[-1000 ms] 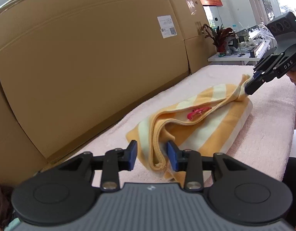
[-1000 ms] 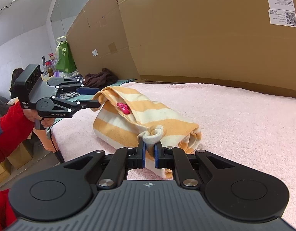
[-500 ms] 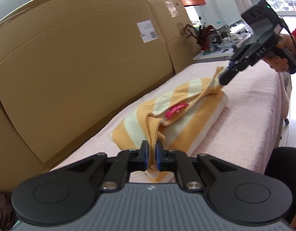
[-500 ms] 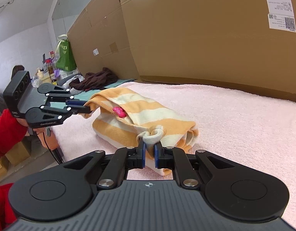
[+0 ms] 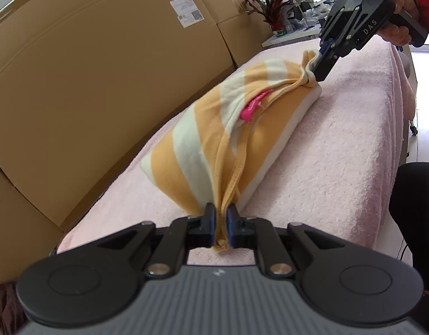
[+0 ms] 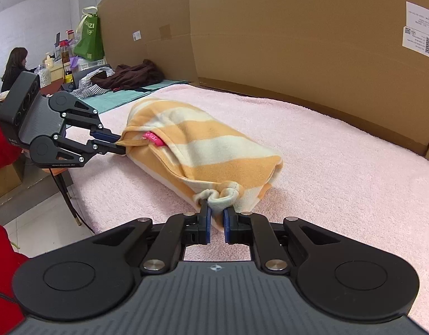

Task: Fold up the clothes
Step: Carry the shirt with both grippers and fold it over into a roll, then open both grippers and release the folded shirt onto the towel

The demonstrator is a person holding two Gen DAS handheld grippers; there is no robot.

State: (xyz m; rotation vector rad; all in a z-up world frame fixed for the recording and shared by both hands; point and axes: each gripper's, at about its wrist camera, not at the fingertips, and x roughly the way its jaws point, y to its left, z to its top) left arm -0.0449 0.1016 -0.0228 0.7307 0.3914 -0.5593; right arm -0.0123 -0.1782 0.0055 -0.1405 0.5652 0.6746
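Observation:
An orange and cream striped garment (image 5: 236, 128) (image 6: 203, 150) with a pink label (image 5: 252, 106) lies bunched on the pink towel-covered table (image 5: 340, 150) (image 6: 340, 173). My left gripper (image 5: 220, 217) (image 6: 118, 141) is shut on the garment's hem at one end. My right gripper (image 6: 216, 212) (image 5: 315, 68) is shut on a bunched corner at the other end. The cloth stretches between the two grippers, just above the table.
Tall cardboard boxes (image 5: 102, 69) (image 6: 298, 42) wall off the far side of the table. Other clothes (image 6: 125, 76) lie on a green mat past the table's end. A person (image 6: 14, 67) sits at a desk far back. A potted plant (image 5: 276, 8) stands beyond the table.
My left gripper closed on the garment's hem, which it straddled open a second ago, and sank a little. The cloth has since been pulled taut between the grippers. The right gripper kept its grip.

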